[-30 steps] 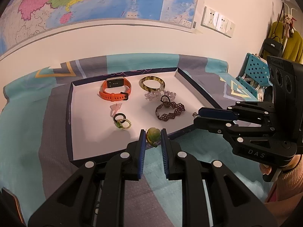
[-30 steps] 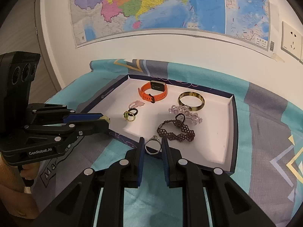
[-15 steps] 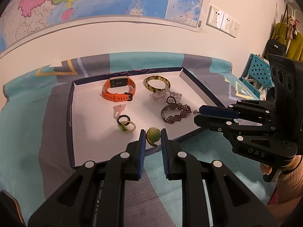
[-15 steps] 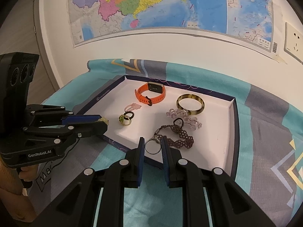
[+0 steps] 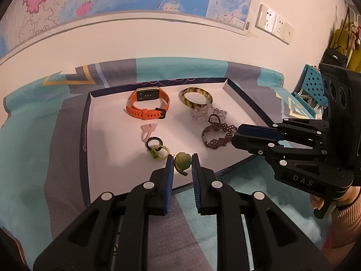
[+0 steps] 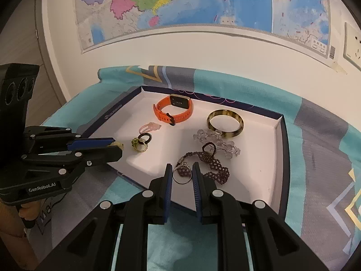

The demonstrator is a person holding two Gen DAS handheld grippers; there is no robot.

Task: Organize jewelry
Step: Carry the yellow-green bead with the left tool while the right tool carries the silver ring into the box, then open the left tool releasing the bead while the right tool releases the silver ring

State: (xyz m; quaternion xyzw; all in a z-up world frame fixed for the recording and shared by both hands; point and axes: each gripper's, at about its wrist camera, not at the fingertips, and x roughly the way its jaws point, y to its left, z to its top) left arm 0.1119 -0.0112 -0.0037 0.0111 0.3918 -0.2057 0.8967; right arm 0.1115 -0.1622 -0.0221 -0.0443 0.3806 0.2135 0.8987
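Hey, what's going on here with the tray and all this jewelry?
A person is sorting jewelry into a white tray on a patterned cloth, with a hand-held gripper in each hand. The left hand-held gripper is shut on a green-stone ring over the tray's near edge. The right hand-held gripper is shut on a silver ring above a dark beaded bracelet. An orange watch, a bangle and several rings already lie inside.

A table covered by a cloth (image 5: 33, 158) with teal and grey blocks and gold line patterns carries everything. Directly on the cloth lies one shallow rectangular tray (image 6: 279, 149) with a white inside and dark navy walls. The tray sits near the middle of the cloth, and its far wall is close to the back edge. The cloth shows bare on all sides around the tray.
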